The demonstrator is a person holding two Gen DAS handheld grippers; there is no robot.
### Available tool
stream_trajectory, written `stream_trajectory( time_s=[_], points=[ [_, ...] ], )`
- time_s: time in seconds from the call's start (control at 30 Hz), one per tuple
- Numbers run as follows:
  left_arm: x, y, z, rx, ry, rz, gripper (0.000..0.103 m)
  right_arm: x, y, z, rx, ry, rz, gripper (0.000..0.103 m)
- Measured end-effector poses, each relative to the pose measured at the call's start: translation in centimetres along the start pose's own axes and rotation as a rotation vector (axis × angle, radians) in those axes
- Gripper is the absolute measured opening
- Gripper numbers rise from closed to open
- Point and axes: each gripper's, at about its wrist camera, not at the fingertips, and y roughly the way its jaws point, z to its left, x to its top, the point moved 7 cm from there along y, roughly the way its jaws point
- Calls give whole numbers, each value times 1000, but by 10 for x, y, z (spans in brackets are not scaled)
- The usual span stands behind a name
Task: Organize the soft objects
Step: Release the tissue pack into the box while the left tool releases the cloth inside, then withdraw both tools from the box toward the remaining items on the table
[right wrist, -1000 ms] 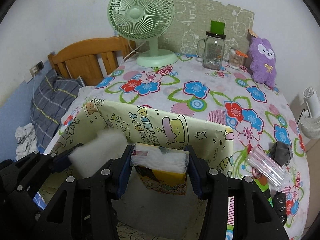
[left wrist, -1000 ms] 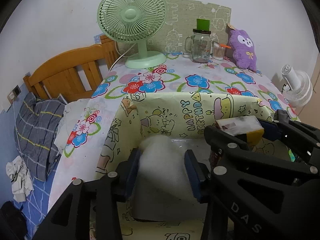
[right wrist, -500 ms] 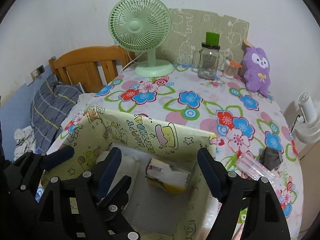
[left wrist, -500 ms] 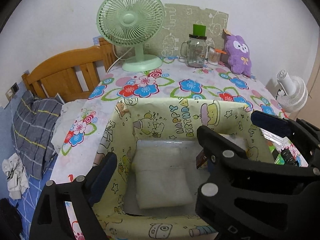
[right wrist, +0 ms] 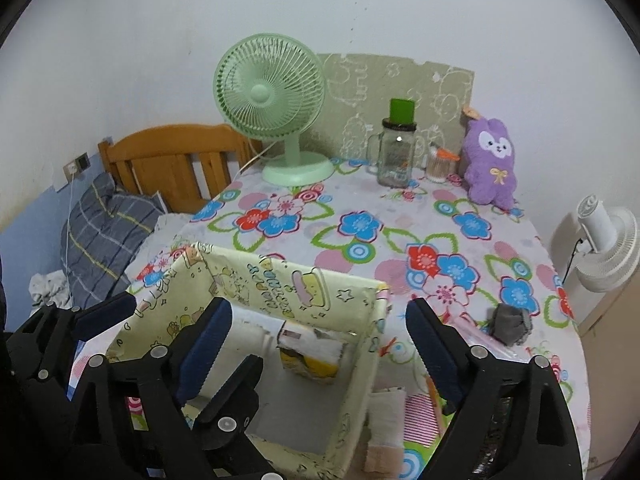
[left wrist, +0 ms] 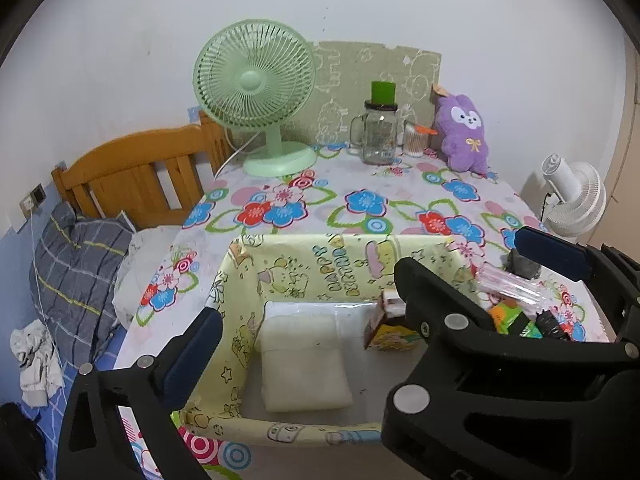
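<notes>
- Currently the left gripper (left wrist: 308,312) hangs above the yellow cartoon-print box (left wrist: 304,256), its jaws spread wide and opening further, with nothing pressed between them
- Likewise the right gripper (right wrist: 320,344) sits over the same box (right wrist: 280,280), jaws wide apart and opening, gripping nothing
- Inside the box, a white cotton pad (left wrist: 304,364) lies flat on the floor towards the left wall
- Beside it, towards the right wall, a tissue pack (right wrist: 310,354) with a yellow base stands on the box floor, apart from the pad
- On the flowered counter (right wrist: 360,240) right of the box lie a grey cloth bundle (right wrist: 510,324) and a clear plastic packet (left wrist: 508,288)
- At the counter's far end stand a green fan (left wrist: 256,92), a glass mug jar (left wrist: 378,136) with a green top, and a purple plush toy (left wrist: 462,132) against the wall
- Left of the counter is a wooden bed headboard (left wrist: 132,172) with a grey checked pillow (left wrist: 76,264)
</notes>
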Motion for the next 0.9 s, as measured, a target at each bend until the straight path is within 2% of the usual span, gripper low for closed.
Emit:
stream_trajectory(
  time_s=[0.27, 0.9],
  points=[
    [7, -18, -15, -5, 15, -42, 103, 4, -26, -16, -21, 30, -59, 99],
    [20, -55, -56, -22, 41, -139, 103, 10, -78, -49, -55, 49, -152, 103]
  ],
)
